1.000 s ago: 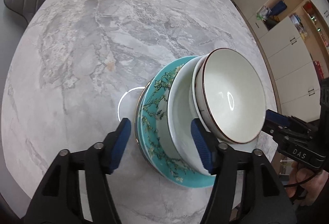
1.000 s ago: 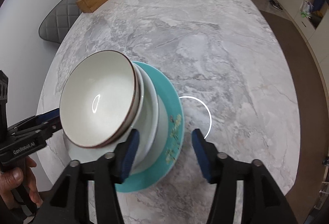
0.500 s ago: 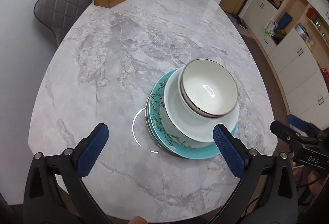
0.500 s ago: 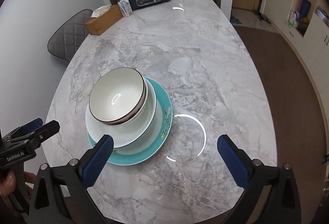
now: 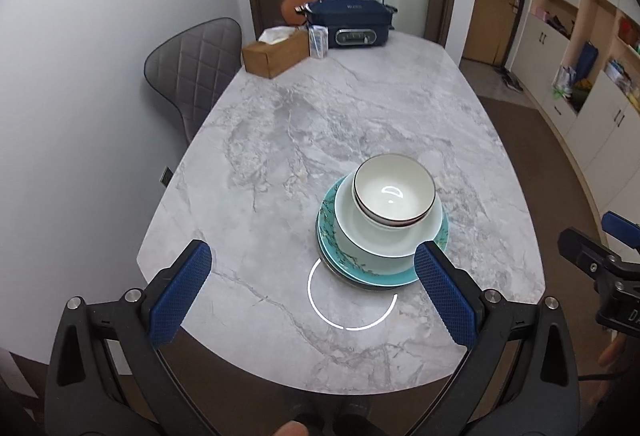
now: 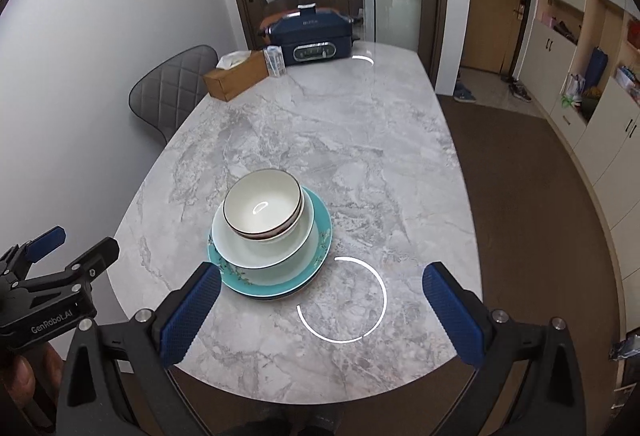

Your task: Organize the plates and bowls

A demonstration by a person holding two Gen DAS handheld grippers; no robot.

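Both claws, left claw (image 5: 312, 292) and right claw (image 6: 320, 306), have let go and now hang spread above the teal floral plate (image 5: 348, 268) stack with white bowls (image 5: 394, 194) on the marble worktop (image 5: 320, 124); stacking looks finished.

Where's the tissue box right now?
In both wrist views the tissue box sits at the marble table's far left corner, beside the small carton and the blue cooker, with the grey chair nearby.

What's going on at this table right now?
A person holds a two-finger gripper in each hand above a marble table. Both the left gripper and the right gripper are open and empty. The dishes are stacked near the table's front edge: brown-rimmed bowls nested in a white bowl, on a teal floral plate. Nothing touches the stack.
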